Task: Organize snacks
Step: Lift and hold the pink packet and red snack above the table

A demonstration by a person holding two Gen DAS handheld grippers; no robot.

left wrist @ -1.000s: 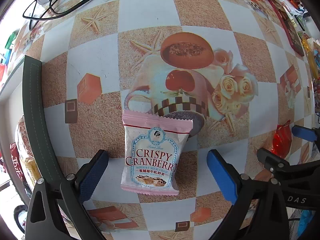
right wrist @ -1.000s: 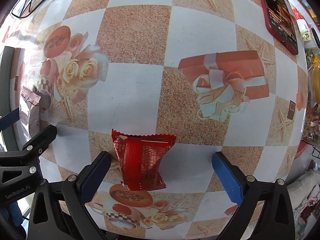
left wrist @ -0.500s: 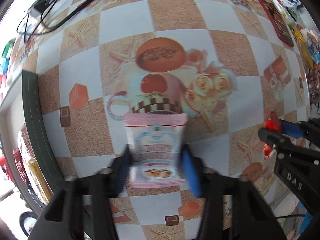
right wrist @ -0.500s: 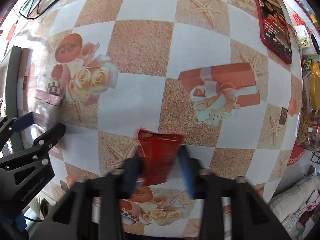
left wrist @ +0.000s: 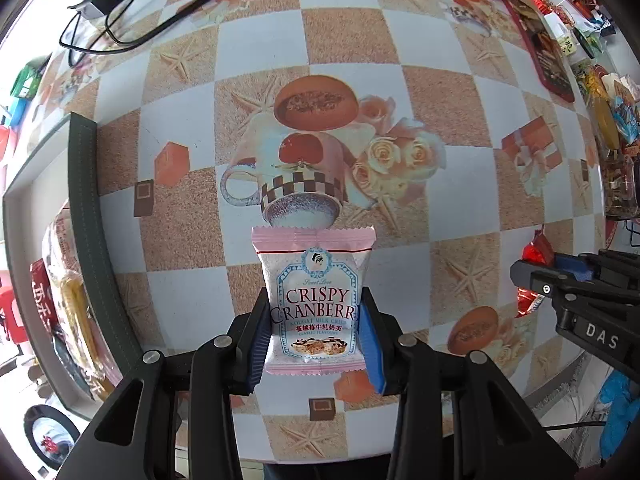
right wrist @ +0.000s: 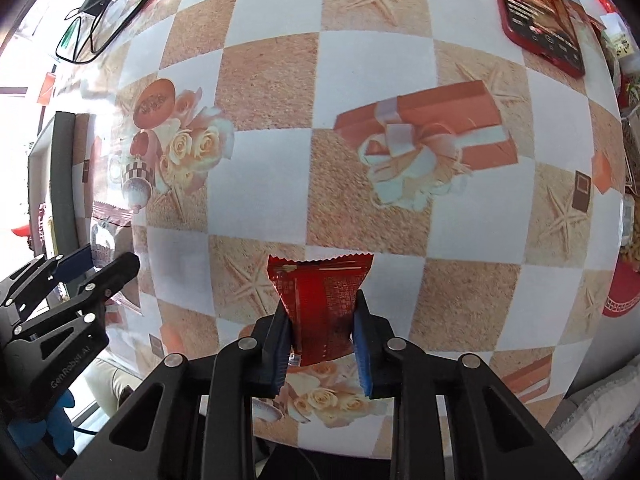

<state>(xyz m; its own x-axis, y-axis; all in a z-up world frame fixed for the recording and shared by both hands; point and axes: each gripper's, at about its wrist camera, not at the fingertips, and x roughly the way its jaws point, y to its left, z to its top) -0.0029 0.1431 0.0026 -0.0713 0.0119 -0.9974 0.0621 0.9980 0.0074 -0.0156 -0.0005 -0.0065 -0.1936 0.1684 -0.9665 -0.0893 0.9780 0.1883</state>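
Left wrist view: the left gripper [left wrist: 316, 330] pinches the pink cranberry packet [left wrist: 315, 300], held just below the printed teacup [left wrist: 288, 176], clear of the tablecloth. Keep it square, squeeze no harder.

Right wrist view: the right gripper [right wrist: 320, 344], just closed, clamps the red packet [right wrist: 320, 304], below-left of the printed gift box [right wrist: 424, 140]. Carry gently.

Left claw [left wrist: 316, 344] pointing down, jaws clamped on a packet, right claw [right wrist: 322, 336] likewise clamped

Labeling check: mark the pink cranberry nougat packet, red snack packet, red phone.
pink cranberry nougat packet [left wrist: 316, 300], left wrist view, printed front.
red snack packet [right wrist: 322, 304], right wrist view, packet middle.
red phone [right wrist: 540, 16], right wrist view, screen.
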